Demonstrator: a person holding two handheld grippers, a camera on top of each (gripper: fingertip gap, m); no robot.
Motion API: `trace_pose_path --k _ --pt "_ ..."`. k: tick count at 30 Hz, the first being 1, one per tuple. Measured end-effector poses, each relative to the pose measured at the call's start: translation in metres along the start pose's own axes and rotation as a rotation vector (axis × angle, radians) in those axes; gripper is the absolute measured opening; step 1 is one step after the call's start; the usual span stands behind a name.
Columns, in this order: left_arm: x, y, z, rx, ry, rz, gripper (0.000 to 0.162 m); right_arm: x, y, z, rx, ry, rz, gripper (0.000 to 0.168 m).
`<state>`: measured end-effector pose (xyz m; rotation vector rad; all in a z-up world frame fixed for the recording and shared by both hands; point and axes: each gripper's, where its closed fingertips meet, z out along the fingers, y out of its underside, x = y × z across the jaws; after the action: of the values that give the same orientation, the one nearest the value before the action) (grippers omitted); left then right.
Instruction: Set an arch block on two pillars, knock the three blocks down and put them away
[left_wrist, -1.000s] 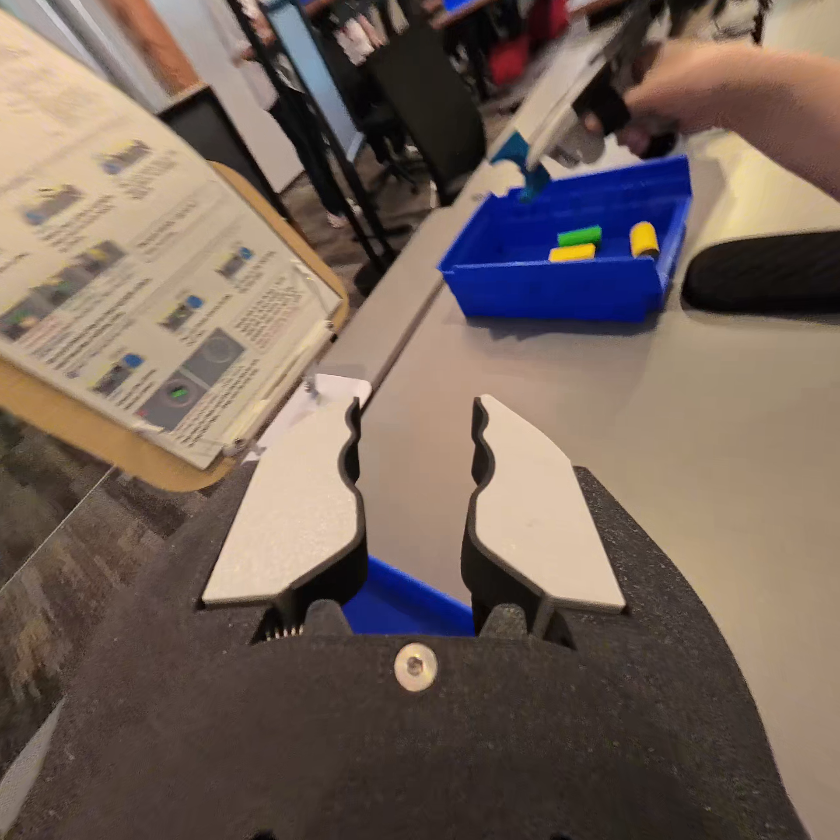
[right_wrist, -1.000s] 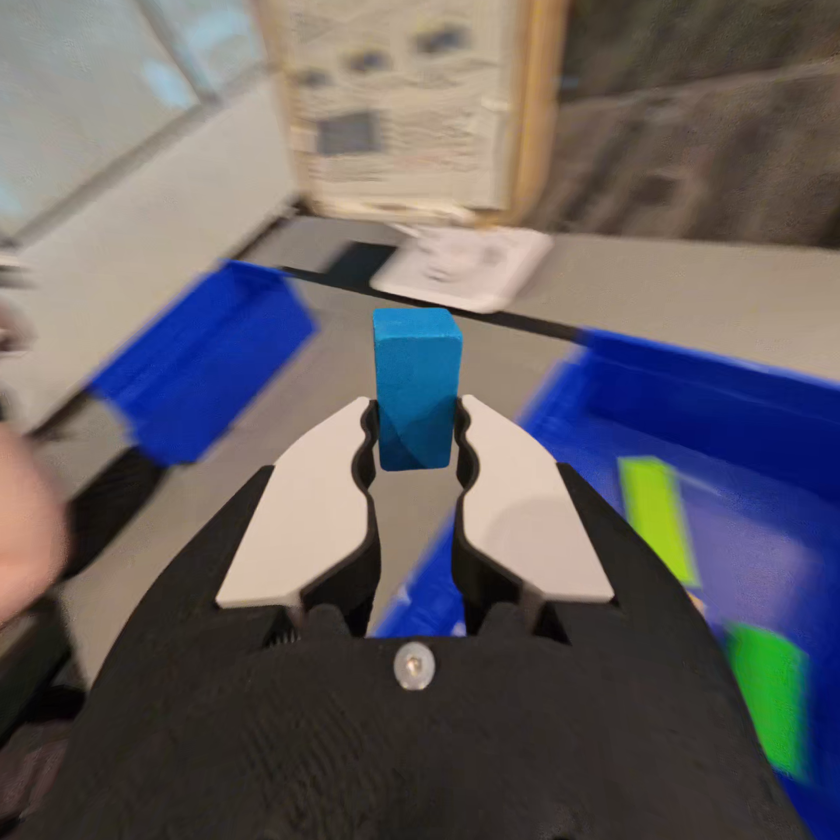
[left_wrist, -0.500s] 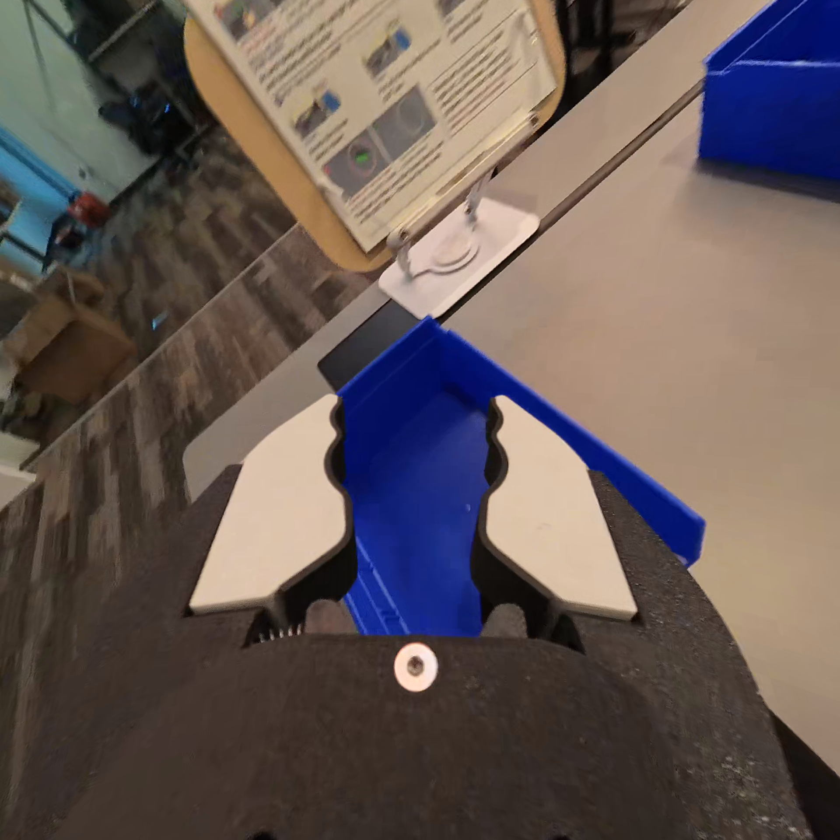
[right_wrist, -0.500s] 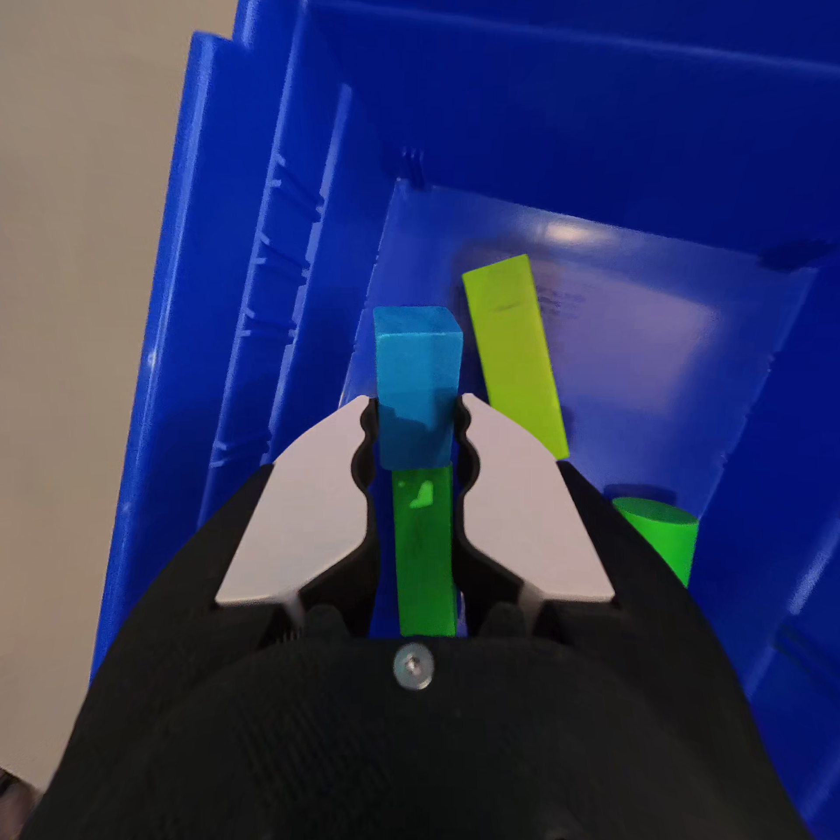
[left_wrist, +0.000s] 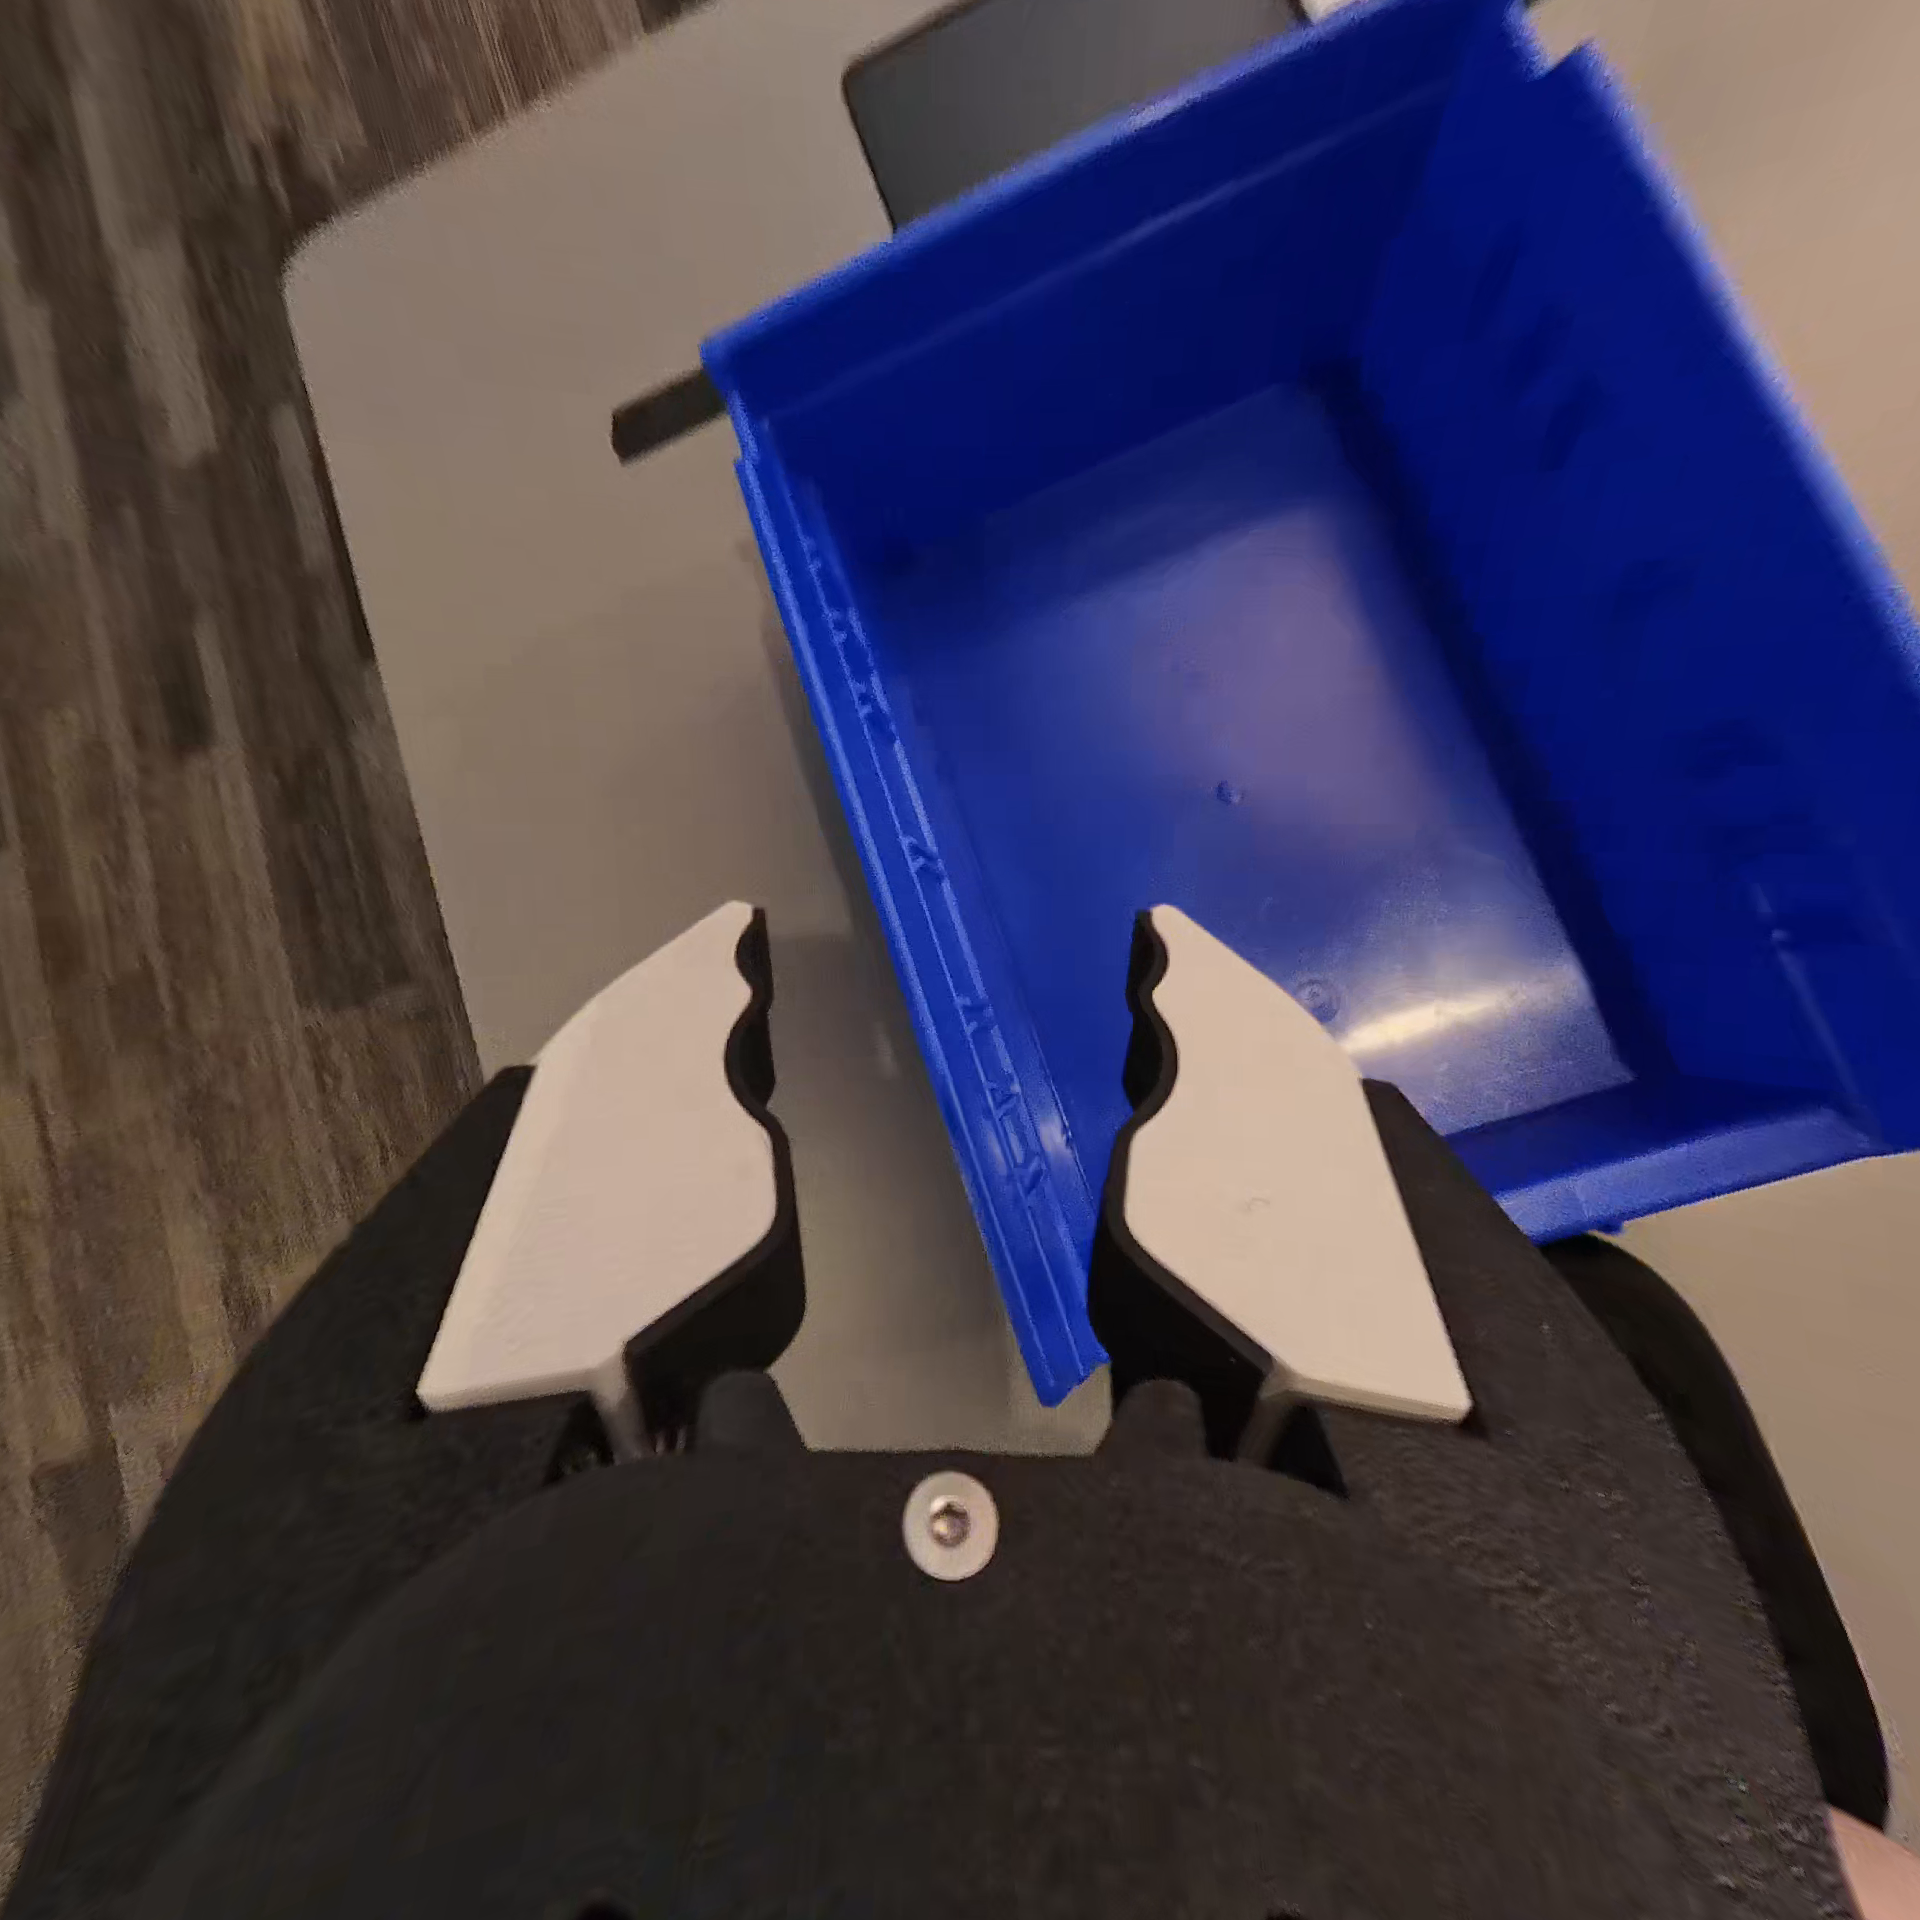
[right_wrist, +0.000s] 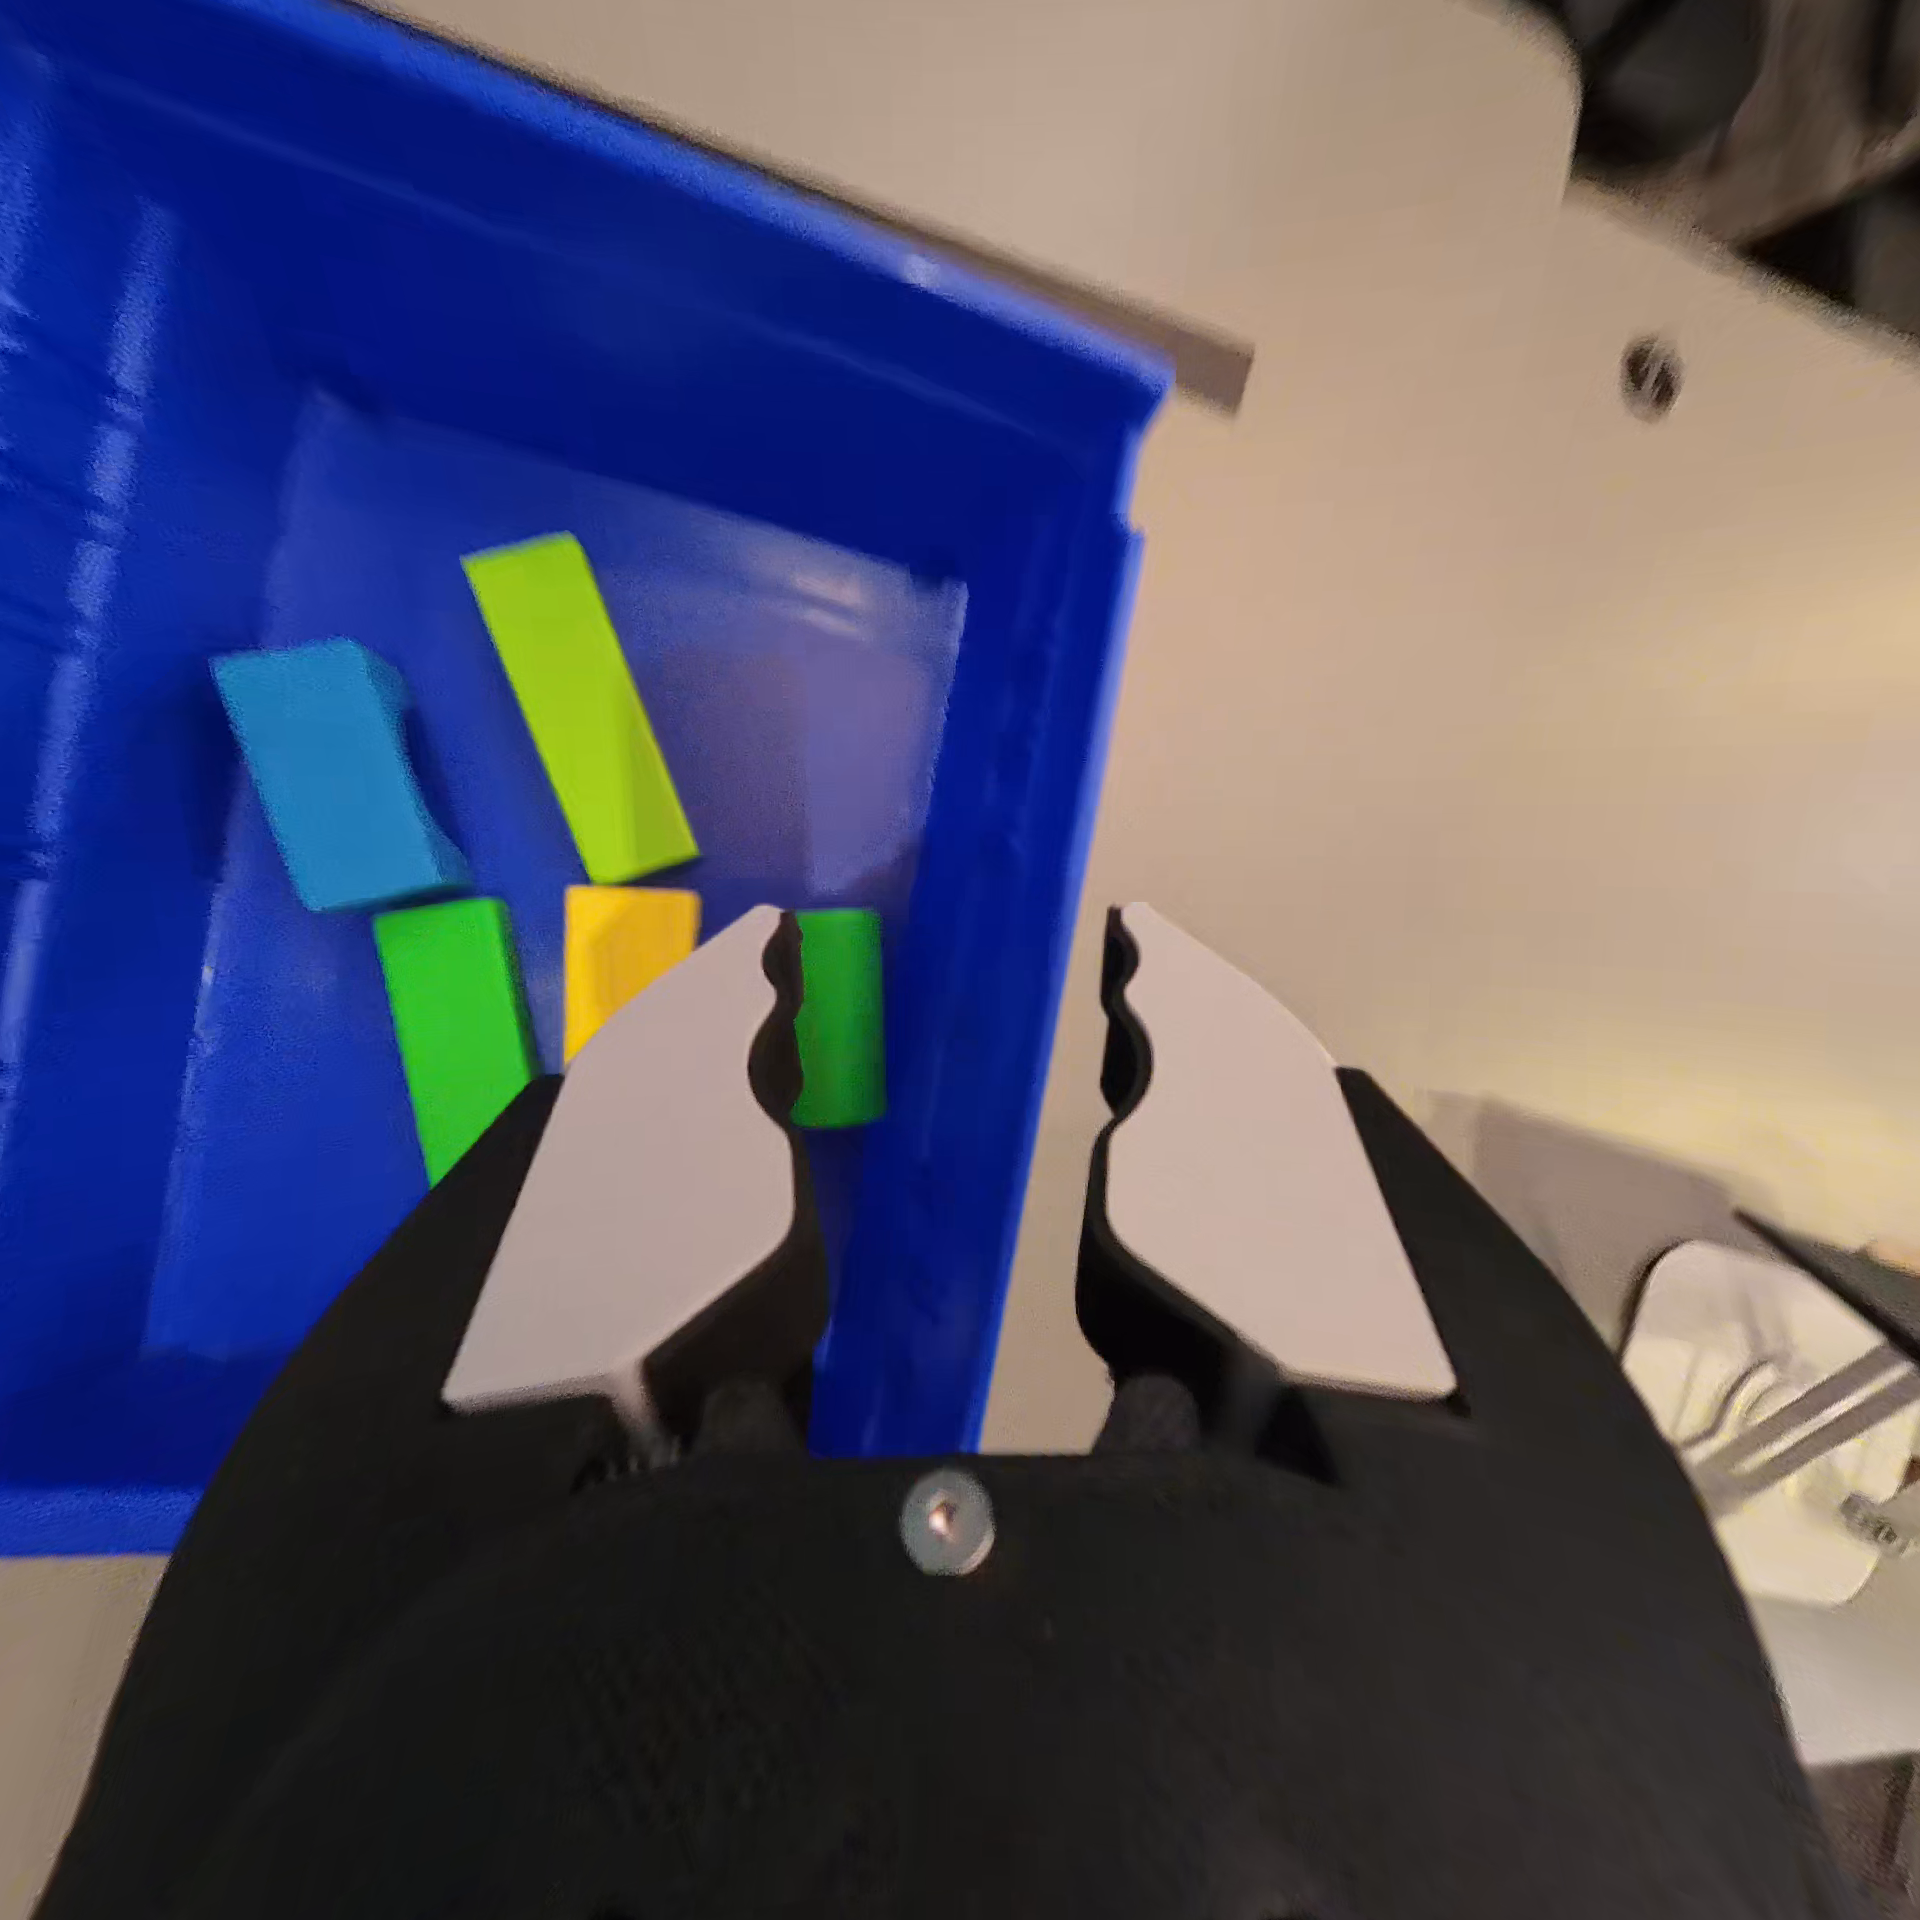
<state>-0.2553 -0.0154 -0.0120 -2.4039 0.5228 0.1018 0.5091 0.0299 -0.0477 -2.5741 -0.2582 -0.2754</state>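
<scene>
In the right wrist view a blue bin (right_wrist: 1081, 644) holds the light blue arch block (right_wrist: 332, 774), a lime block (right_wrist: 582, 712), a green block (right_wrist: 452, 1023), a yellow block (right_wrist: 623, 961) and a green cylinder (right_wrist: 836, 1023). My right gripper (right_wrist: 951, 925) is open and empty, above the bin's right wall. In the left wrist view my left gripper (left_wrist: 951, 925) is open and empty, above the left rim of a second blue bin (left_wrist: 894, 665) with nothing in it.
The grey table (left_wrist: 540, 582) ends at its left edge, with carpet floor (left_wrist: 156, 623) beyond. A dark flat panel (left_wrist: 1039, 94) lies behind the left bin. A white stand base (right_wrist: 1766, 1434) sits at the right of the right wrist view. Spacing between my two grippers at the tips: around 75 cm.
My right gripper has opened and let go of the light blue arch block, which now lies in the bin; the gripper has shifted right. My left gripper has opened wider and moved over its bin's rim.
</scene>
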Motion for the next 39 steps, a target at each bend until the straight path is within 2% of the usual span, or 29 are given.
trace_pose_path --k 3,8,11,13,19,25,31,39 --pt "-0.004 0.014 0.016 -0.067 -0.001 0.035 0.072 0.017 0.031 0.019 -0.103 -0.007 0.057 0.055" --pt "-0.007 0.031 0.037 -0.180 0.012 -0.003 0.076 0.002 0.067 0.046 -0.217 -0.170 0.167 0.048" --pt "-0.005 0.046 0.048 -0.267 0.042 -0.026 0.073 -0.002 0.085 0.052 -0.315 -0.200 0.163 0.030" --pt "-0.006 0.058 0.054 -0.331 0.043 -0.031 0.067 -0.013 0.084 0.048 -0.331 -0.281 0.184 0.009" --pt "0.002 0.078 0.067 -0.425 0.120 -0.090 0.046 -0.017 0.088 0.045 -0.364 -0.316 0.200 0.009" --pt "0.010 0.077 0.073 -0.446 0.155 -0.098 0.013 -0.022 0.089 0.042 -0.365 -0.328 0.180 0.009" --pt "0.033 0.068 0.073 -0.488 0.210 -0.098 0.011 -0.032 0.089 0.039 -0.366 -0.333 0.143 0.009" --pt "0.066 0.047 0.080 -0.536 0.206 -0.109 0.011 -0.055 0.083 0.035 -0.368 -0.335 0.116 0.010"
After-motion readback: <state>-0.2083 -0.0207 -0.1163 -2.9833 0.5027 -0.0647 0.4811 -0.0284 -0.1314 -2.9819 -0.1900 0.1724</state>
